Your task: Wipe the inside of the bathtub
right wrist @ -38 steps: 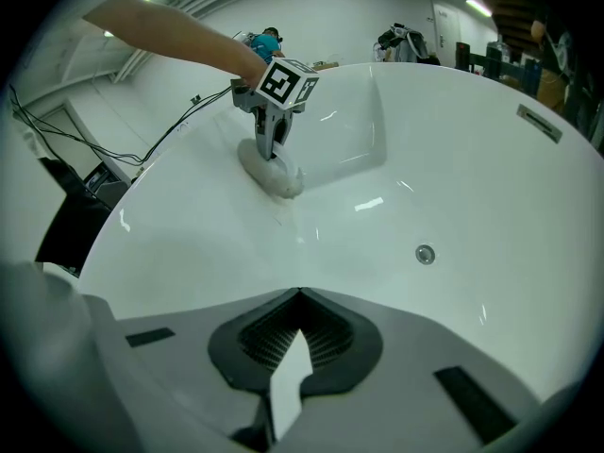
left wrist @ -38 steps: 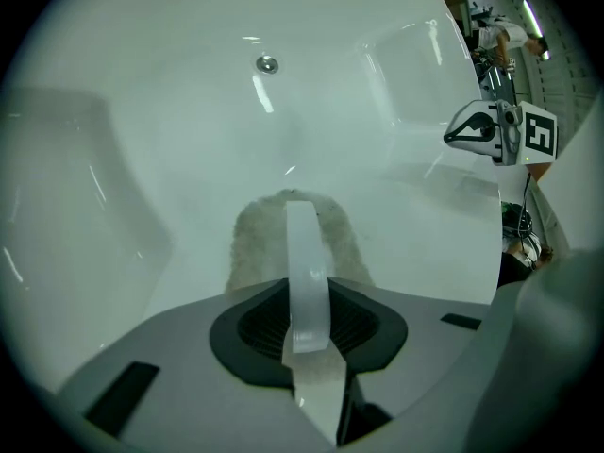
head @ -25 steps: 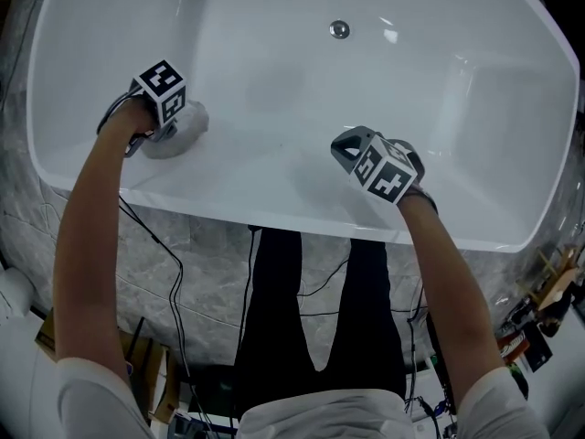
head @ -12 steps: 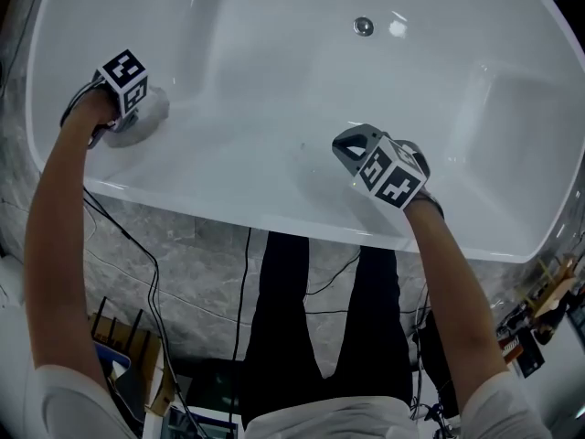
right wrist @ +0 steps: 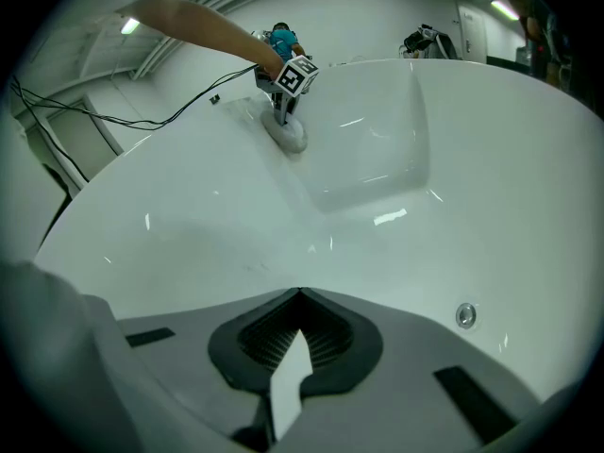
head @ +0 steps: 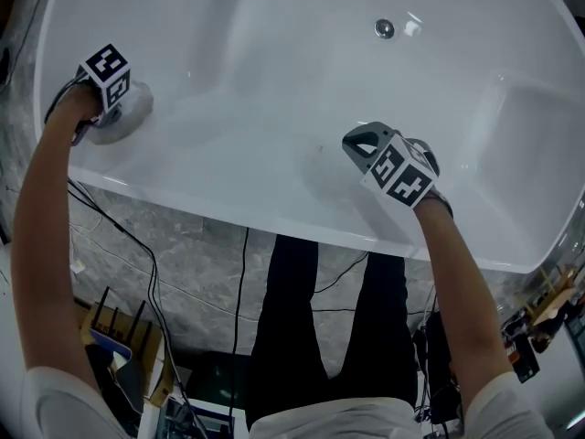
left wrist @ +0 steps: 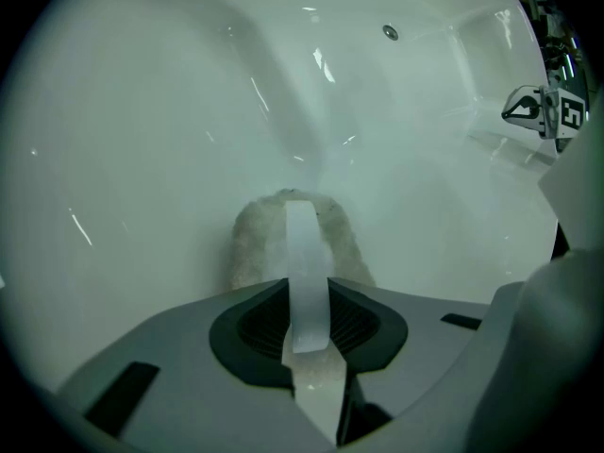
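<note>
I am sliding my left hand-held gripper (head: 110, 117), clamped on the cloth (head: 131, 115), further left along the bathtub (head: 274, 53) wall; my right hand-held gripper (head: 359, 144) is hovering closed and empty.

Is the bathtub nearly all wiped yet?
Hard to say: the bathtub looks equally white everywhere, so no wiped patch shows. In hand: the left gripper, jaws shut on the cloth, presses it on the sloping end wall. Probably left: the floor around the drain. The right gripper is shut, empty.
</note>
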Available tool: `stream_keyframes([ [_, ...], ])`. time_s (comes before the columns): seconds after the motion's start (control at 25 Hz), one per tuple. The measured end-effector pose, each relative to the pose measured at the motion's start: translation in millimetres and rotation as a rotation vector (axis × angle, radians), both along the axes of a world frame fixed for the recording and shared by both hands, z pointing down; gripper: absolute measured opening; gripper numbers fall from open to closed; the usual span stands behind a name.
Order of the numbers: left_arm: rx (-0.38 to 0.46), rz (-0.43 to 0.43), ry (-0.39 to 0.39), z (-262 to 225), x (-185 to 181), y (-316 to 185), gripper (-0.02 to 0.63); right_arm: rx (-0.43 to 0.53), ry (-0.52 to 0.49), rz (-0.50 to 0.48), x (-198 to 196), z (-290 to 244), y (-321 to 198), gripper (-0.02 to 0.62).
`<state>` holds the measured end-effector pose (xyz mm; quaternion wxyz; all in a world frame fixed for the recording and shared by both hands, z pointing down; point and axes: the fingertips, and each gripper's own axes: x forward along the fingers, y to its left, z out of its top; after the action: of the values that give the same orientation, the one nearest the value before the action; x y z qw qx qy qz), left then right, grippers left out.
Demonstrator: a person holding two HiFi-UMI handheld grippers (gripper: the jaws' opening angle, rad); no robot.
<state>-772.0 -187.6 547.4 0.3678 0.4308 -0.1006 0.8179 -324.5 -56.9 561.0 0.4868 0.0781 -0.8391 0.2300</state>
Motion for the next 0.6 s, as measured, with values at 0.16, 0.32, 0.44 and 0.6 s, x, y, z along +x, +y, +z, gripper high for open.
stream_keyframes([
  [0.16, 0.001, -0.021, -0.005, -8, -11, 1, 0.097, 0.005, -0.002, -0.009, -5, 0, -6, 0.003],
  [0.32, -0.018, -0.004, -0.027, -10, -19, 2, 0.097, 0.009, -0.015, -0.009, -18, 1, -13, 0.003],
  [0.44, -0.017, 0.021, -0.034, -21, -20, 4, 0.097, 0.009, -0.089, 0.034, -45, -19, -17, 0.003],
  [0.6, 0.008, 0.020, -0.025, -33, -16, 7, 0.097, 0.056, -0.179, 0.016, -92, -47, -25, 0.003],
])
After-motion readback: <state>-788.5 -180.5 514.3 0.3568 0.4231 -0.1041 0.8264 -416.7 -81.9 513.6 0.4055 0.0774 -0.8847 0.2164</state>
